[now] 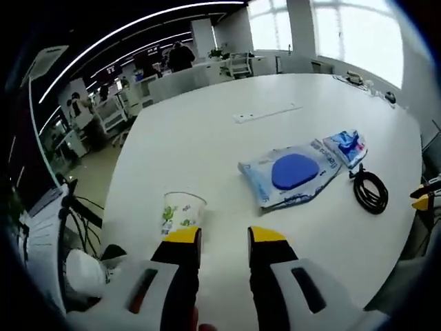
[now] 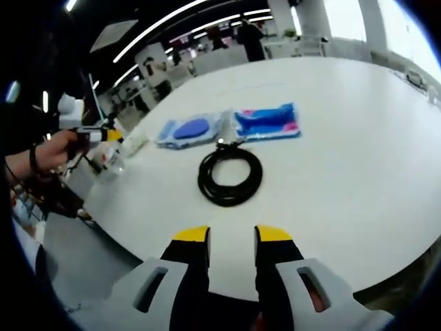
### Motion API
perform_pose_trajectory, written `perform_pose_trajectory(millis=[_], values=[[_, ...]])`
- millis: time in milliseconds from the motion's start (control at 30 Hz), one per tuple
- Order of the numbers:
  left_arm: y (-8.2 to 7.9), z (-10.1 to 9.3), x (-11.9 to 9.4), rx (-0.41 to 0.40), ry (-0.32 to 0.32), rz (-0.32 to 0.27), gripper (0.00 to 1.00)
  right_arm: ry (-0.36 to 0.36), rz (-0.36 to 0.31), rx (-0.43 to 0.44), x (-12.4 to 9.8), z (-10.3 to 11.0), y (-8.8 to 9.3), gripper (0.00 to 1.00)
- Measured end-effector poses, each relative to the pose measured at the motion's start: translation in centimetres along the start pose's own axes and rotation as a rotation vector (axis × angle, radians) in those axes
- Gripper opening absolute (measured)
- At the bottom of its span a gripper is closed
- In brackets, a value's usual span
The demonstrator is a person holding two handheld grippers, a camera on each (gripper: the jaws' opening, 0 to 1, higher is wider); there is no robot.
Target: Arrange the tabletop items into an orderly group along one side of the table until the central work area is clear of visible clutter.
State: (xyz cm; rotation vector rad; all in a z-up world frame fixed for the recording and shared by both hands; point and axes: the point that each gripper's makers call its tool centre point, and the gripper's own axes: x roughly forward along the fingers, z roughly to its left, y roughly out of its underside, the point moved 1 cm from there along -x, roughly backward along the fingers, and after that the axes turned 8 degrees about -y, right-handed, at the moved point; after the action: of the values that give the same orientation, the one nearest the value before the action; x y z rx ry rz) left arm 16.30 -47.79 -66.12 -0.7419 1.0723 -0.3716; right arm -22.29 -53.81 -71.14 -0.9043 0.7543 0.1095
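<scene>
in the left gripper view, the left gripper (image 1: 224,238) hovered over the near edge of the white table (image 1: 207,138), its yellow-tipped jaws standing apart with a plain gap between them and nothing held. a paper cup (image 1: 183,211) with green print stood upright just beyond the left jaw tip, close to it; whether it touched the jaw could not be told. further out lay a clear bag with a blue round pad (image 1: 292,172) inside, and a smaller blue and pink packet (image 1: 346,146) lay just beside that bag's far end. a coiled black cable (image 1: 371,191) rested near the bag, toward the right edge of the table. a white power strip (image 1: 265,113) lay well apart, further across the table.

in the right gripper view, the right gripper (image 2: 231,239) sat above the table's (image 2: 358,138) near rim, its jaws likewise parted and empty. the black cable (image 2: 230,175) lay coiled straight ahead of the jaws, apart from them. beyond it the bag with the blue pad (image 2: 191,129) and the blue and pink packet (image 2: 267,121) lay side by side. at the left, a hand (image 2: 54,150) held the left gripper (image 2: 103,136) by the cup (image 2: 110,163) at the table's edge.
</scene>
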Motion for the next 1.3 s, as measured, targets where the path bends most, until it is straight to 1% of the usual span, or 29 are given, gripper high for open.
perform_pose_trajectory(millis=[33, 133, 167, 200, 333, 433, 467, 633, 700, 800, 900, 1000, 1200, 1300], values=[[-0.2, 0.4, 0.4, 0.021, -0.024, 0.008, 0.28, 0.0, 0.001, -0.001, 0.0, 0.0, 0.0, 0.23], [-0.4, 0.7, 1.4, 0.047, -0.04, 0.029, 0.3, -0.001, 0.002, -0.004, -0.2, 0.0, -0.1, 0.23], [-0.2, 0.9, 1.8, 0.067, -0.048, 0.047, 0.32, -0.001, 0.003, -0.004, -0.2, -0.1, -0.1, 0.23], [-0.2, 1.0, 2.1, 0.07, -0.052, 0.057, 0.33, -0.001, 0.005, -0.006, -0.2, -0.1, -0.1, 0.23], [0.0, 1.5, 3.3, 0.062, -0.069, 0.088, 0.35, 0.002, 0.009, -0.001, -0.4, -0.4, 0.0, 0.23], [0.0, 1.9, 4.0, 0.04, -0.076, 0.107, 0.36, 0.005, 0.008, 0.008, -0.5, -0.7, 0.0, 0.23], [-0.2, 2.0, 3.8, 0.036, -0.081, 0.111, 0.37, 0.006, 0.009, 0.01, -0.6, -0.7, 0.1, 0.23], [-0.3, 2.7, 4.6, 0.001, -0.088, 0.139, 0.39, 0.015, 0.025, -0.001, -0.7, -1.0, 0.2, 0.23], [-0.3, 3.1, 5.0, -0.014, -0.096, 0.156, 0.4, 0.015, 0.02, 0.006, -0.8, -1.1, 0.0, 0.23], [-0.3, 3.7, 5.7, -0.01, -0.11, 0.177, 0.4, 0.019, 0.023, 0.003, -0.9, -1.4, -0.3, 0.23], [-0.1, 4.3, 6.5, -0.011, -0.118, 0.212, 0.41, 0.021, 0.023, -0.002, -0.9, -1.6, -0.7, 0.23], [0.4, 4.5, 7.3, -0.009, -0.106, 0.254, 0.44, 0.021, 0.026, -0.012, -0.9, -1.7, -1.2, 0.23], [0.8, 4.5, 8.2, -0.016, -0.088, 0.286, 0.44, 0.015, 0.026, -0.021, -0.5, -1.8, -1.9, 0.23], [1.7, 4.2, 8.6, -0.035, -0.061, 0.323, 0.46, 0.007, 0.029, -0.029, -0.2, -1.6, -2.1, 0.23]])
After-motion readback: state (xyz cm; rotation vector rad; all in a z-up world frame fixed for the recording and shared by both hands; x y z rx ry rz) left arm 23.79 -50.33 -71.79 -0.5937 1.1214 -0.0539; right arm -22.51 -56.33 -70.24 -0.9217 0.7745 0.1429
